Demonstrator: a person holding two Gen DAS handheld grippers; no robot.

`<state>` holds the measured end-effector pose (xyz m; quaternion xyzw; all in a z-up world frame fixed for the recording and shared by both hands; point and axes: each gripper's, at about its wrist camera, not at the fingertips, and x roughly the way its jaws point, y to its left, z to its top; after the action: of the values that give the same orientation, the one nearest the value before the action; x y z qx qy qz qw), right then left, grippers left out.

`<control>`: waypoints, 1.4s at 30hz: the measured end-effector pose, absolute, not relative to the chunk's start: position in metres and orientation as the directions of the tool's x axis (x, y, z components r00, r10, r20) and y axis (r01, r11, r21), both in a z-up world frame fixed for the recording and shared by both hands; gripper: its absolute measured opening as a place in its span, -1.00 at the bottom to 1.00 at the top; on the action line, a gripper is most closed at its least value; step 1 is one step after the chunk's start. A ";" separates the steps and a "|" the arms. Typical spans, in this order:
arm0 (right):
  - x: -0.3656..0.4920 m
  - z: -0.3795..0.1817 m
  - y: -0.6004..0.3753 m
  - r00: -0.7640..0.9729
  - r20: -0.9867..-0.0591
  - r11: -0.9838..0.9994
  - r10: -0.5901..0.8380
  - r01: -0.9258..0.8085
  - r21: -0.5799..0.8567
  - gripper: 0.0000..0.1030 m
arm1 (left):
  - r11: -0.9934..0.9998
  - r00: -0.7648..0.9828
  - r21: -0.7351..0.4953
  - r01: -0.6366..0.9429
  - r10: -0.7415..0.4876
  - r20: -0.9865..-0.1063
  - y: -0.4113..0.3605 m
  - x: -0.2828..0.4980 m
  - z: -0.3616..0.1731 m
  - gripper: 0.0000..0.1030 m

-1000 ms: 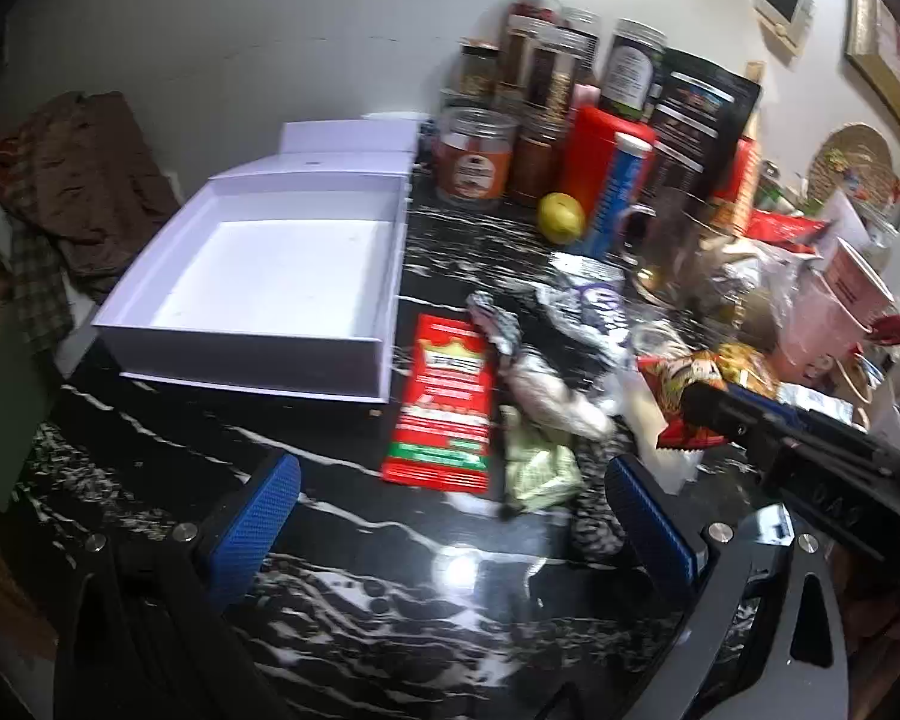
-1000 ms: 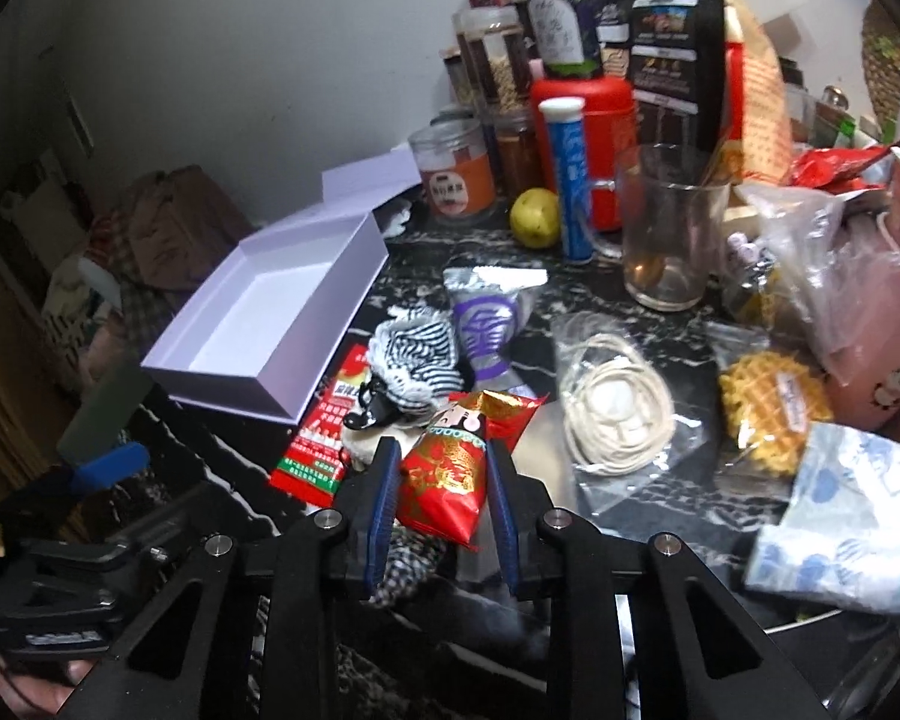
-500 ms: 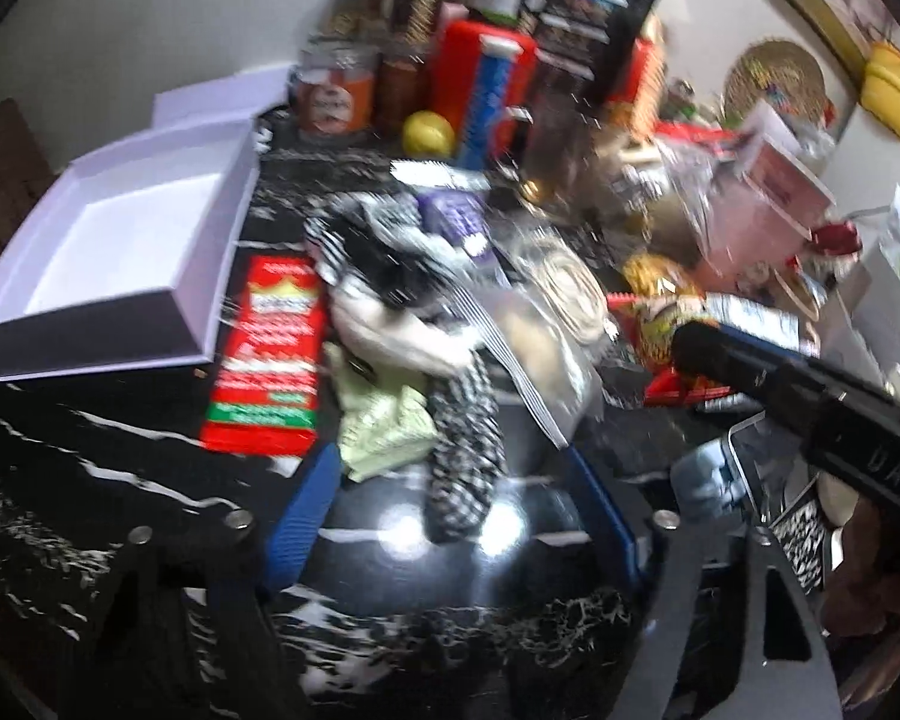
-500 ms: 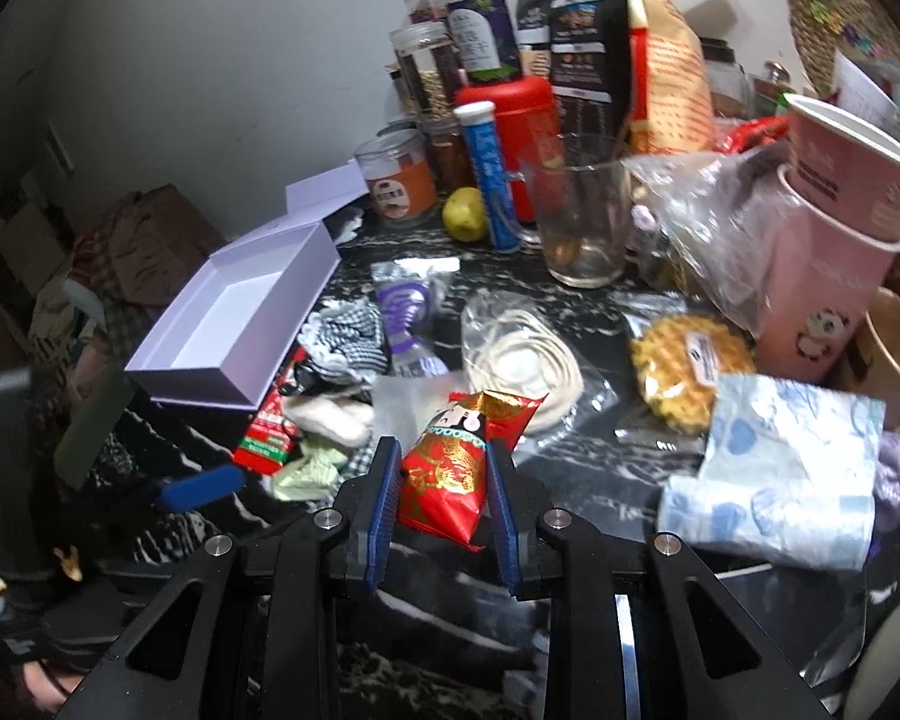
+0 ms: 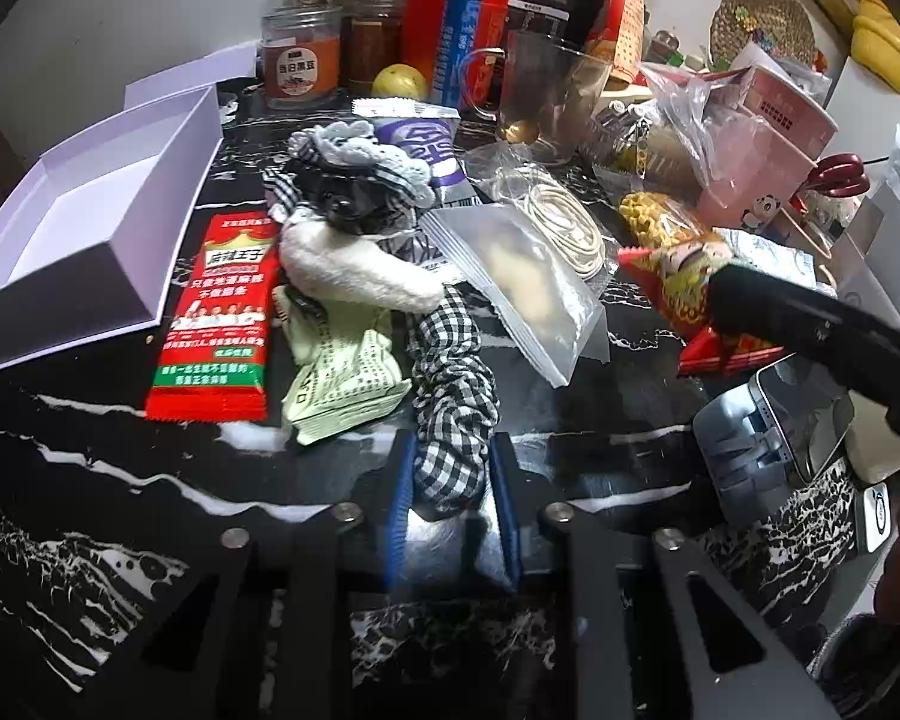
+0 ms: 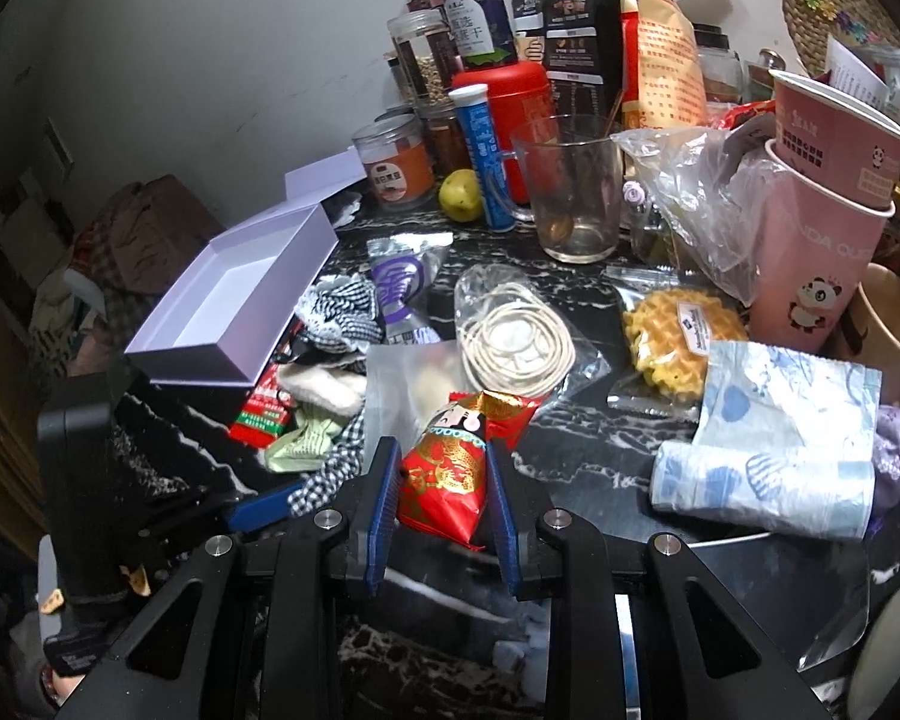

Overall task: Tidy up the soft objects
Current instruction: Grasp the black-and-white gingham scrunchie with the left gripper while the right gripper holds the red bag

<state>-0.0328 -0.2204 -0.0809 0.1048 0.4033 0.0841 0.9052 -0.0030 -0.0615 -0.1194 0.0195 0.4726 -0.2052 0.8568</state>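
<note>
My left gripper [image 5: 450, 474] is shut on the near end of a black-and-white checked scrunchie [image 5: 453, 396] lying on the black marble table. Beyond it lie a white fluffy cloth [image 5: 354, 270], a grey crochet piece [image 5: 360, 150], a pale green packet [image 5: 342, 384] and a red snack packet [image 5: 216, 318]. An open white box [image 5: 90, 228] stands at the left. My right gripper [image 6: 444, 480] is shut on a red and gold pouch [image 6: 450, 474], held above the table; it also shows in the left wrist view [image 5: 684, 294].
Jars, a red canister [image 6: 504, 120], a blue tube, a glass mug [image 6: 570, 186] and a lemon crowd the back. A bagged cord coil [image 6: 516, 342], a waffle bag [image 6: 672, 342], a blue-patterned bag [image 6: 768, 444] and pink cups [image 6: 822, 210] fill the right.
My left gripper has moved forward and right and shut on the checked scrunchie. My right gripper has swung right, still holding the red pouch.
</note>
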 end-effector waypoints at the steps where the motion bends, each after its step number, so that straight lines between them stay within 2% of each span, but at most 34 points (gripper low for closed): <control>1: -0.034 -0.082 -0.218 0.658 -0.714 0.963 0.241 -0.073 0.259 -0.45 | 0.915 0.472 -0.162 0.370 -0.335 -0.816 -0.060 -0.004 -0.119 -0.55; 7: -0.044 -0.084 -0.208 0.644 -0.715 0.957 0.272 -0.104 0.270 -0.45 | 0.908 0.464 -0.204 0.365 -0.367 -0.806 -0.044 -0.017 -0.114 -0.60; 21: -0.061 -0.105 -0.185 0.574 -0.747 0.941 0.335 -0.165 0.295 -0.45 | 0.925 0.422 -0.221 0.309 -0.342 -0.840 -0.006 -0.048 -0.123 -0.60; 23: -0.062 -0.107 -0.183 0.566 -0.753 0.941 0.335 -0.168 0.293 -0.45 | 0.928 0.413 -0.222 0.298 -0.335 -0.847 -0.006 -0.043 -0.126 -0.55; 35: -0.061 -0.121 -0.182 0.533 -0.776 0.941 0.336 -0.164 0.295 -0.45 | 0.947 0.496 -0.031 0.321 -0.196 -0.846 -0.035 -0.027 -0.129 -0.50; 36: -0.061 -0.121 -0.183 0.532 -0.778 0.942 0.335 -0.162 0.295 -0.45 | 0.947 0.501 -0.019 0.322 -0.187 -0.845 -0.037 -0.027 -0.129 -0.48; 39: -0.059 -0.124 -0.184 0.526 -0.783 0.942 0.332 -0.155 0.296 -0.45 | 0.953 0.511 -0.023 0.301 -0.182 -0.840 -0.037 -0.022 -0.129 -0.22; 41: -0.059 -0.126 -0.185 0.524 -0.783 0.941 0.336 -0.153 0.301 -0.45 | 0.955 0.513 -0.012 0.297 -0.170 -0.842 -0.038 -0.019 -0.131 0.08; 42: -0.059 -0.126 -0.185 0.524 -0.783 0.941 0.336 -0.153 0.301 -0.45 | 0.956 0.511 -0.012 0.293 -0.167 -0.843 -0.037 -0.018 -0.132 0.13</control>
<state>-0.0591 -0.1852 -0.1258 0.0978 0.4672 0.1411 0.8673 -0.0181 -0.0368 -0.1319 0.0658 0.4762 -0.1328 0.8668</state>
